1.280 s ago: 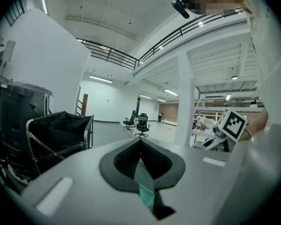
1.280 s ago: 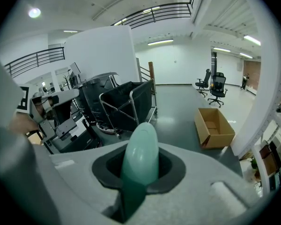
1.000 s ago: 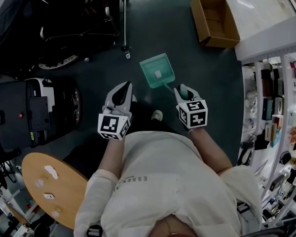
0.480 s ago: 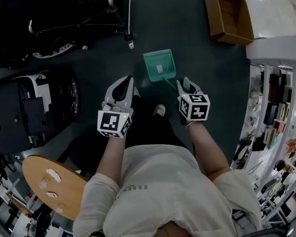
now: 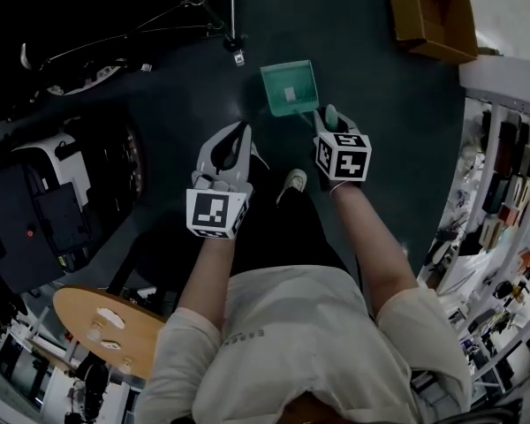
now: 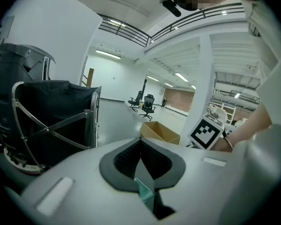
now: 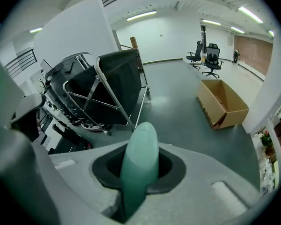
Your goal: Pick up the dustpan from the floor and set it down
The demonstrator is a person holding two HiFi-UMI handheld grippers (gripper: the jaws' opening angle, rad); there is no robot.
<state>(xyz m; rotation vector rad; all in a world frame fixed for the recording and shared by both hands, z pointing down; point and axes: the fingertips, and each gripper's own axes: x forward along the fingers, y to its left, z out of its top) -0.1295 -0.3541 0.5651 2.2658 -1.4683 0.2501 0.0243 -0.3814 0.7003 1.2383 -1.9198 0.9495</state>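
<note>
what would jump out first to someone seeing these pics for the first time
The green dustpan stands out against the dark floor in the upper middle of the head view, its handle clamped in the right gripper. The left gripper hovers beside it with jaws together, and an open cardboard box sits at the top right.

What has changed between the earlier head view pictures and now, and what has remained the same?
Both grippers have moved away from the person and, it seems, downward. The right gripper has carried the green dustpan with it, and the left gripper has moved along beside it. Nothing was taken or released. The right gripper stays shut on the dustpan's handle, and the left gripper stays shut and empty.
</note>
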